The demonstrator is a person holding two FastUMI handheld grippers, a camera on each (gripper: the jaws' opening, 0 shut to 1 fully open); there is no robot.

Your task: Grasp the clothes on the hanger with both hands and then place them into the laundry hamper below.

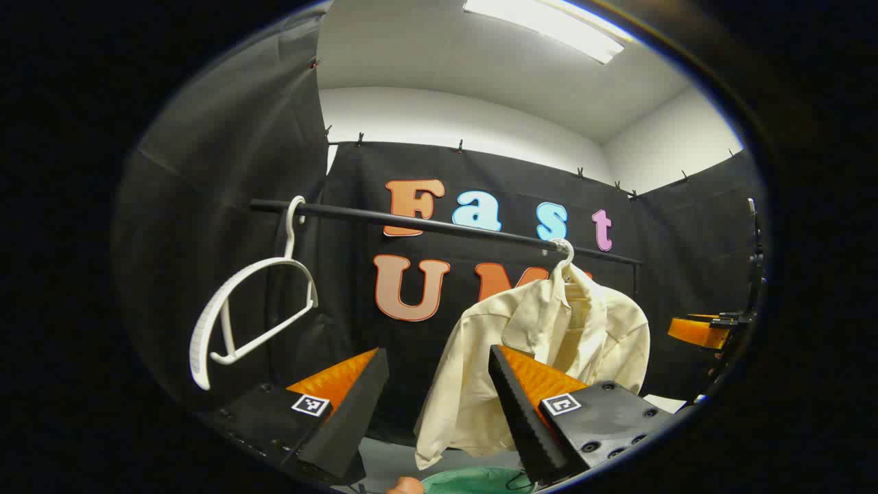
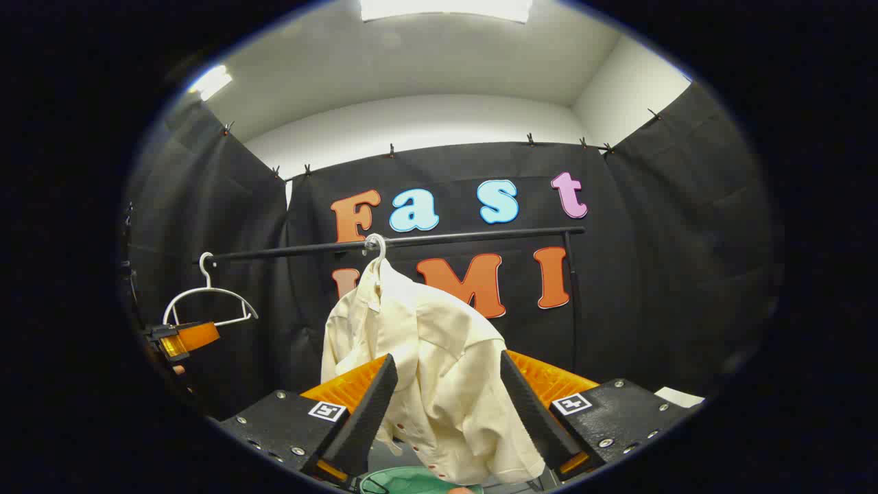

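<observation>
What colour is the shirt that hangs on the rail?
The shirt is plain cream, without pattern. It shows best in the right gripper view.

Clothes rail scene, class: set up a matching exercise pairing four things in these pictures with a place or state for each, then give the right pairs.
Things
1. cream shirt
2. empty white hanger
3. green hamper
4. black rail

Places or states
A. runs level in front of the cloth wall
B. hangs bare at the rail's left end
C. sits low, beneath the shirt
D. hangs on a hanger, not yet grasped

Pairs: 1-D, 2-B, 3-C, 4-A

Both the left gripper and the right gripper are open.
</observation>
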